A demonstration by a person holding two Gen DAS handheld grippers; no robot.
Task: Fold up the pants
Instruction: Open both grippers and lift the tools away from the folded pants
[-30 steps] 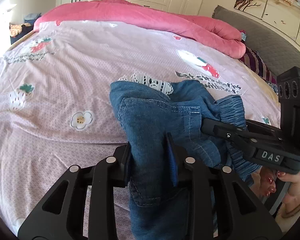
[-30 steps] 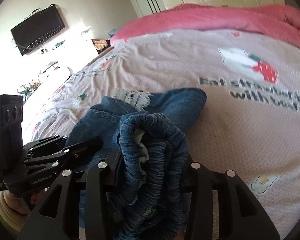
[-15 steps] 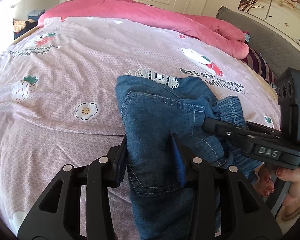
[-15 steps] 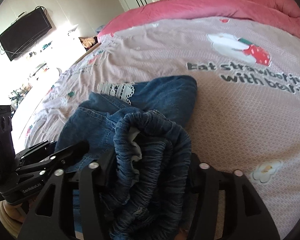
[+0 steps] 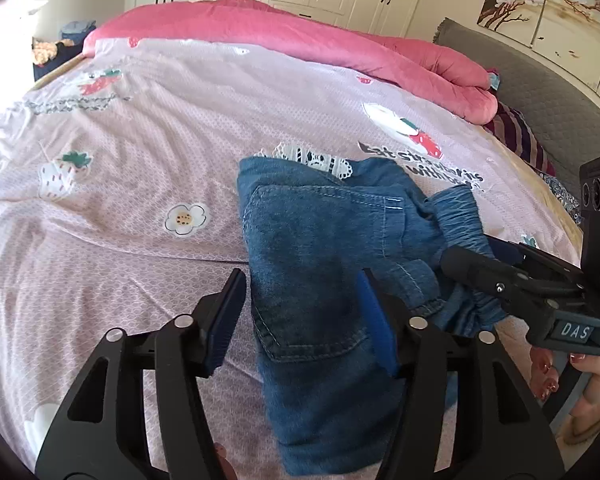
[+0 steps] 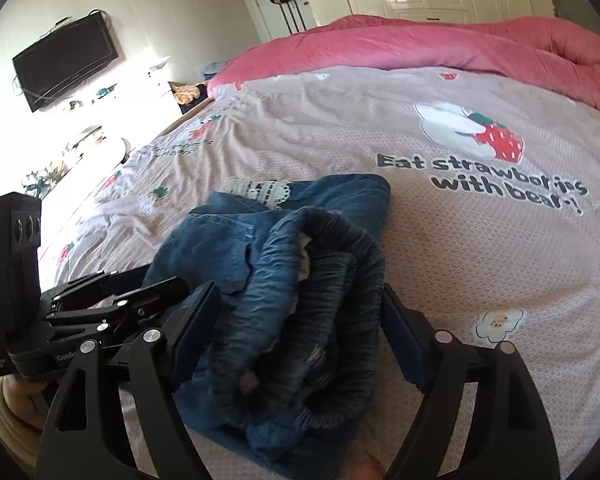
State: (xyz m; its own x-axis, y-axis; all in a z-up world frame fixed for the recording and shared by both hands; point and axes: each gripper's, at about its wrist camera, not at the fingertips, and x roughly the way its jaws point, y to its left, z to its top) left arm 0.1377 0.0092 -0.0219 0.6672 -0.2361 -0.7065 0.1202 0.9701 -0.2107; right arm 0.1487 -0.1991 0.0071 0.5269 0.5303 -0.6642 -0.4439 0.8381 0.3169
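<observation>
Denim pants are lying bunched on the bed, at centre and lower centre of both wrist views, on the pink strawberry-print cover.

Left tongs: jaws have just been opening and are now standing about half apart. The folded leg panel is lying between them; a gap is showing at the left pad, while the right pad is sitting just beside the cloth edge (contact there cannot be told). Judgement: no longer gripping.

Right tongs: jaws have just been opening too and are standing wide. The gathered elastic waistband is sitting loose between the pads, with daylight on the left side. Judgement: released.

A white lace trim is peeking out from under the far edge of the denim, above centre in the left view. A pink quilt is lying along the upper edge of the frame.

Progress (judged from the lay of the cloth only): the pants are doubled over into a compact stack, so at least one fold appears done and set down. The result is looking untidy: the waistband is humped and rumpled at lower centre of the right view, not lying flat. Remaining, likely: flattening the waistband, squaring the edges, perhaps one more fold.
</observation>
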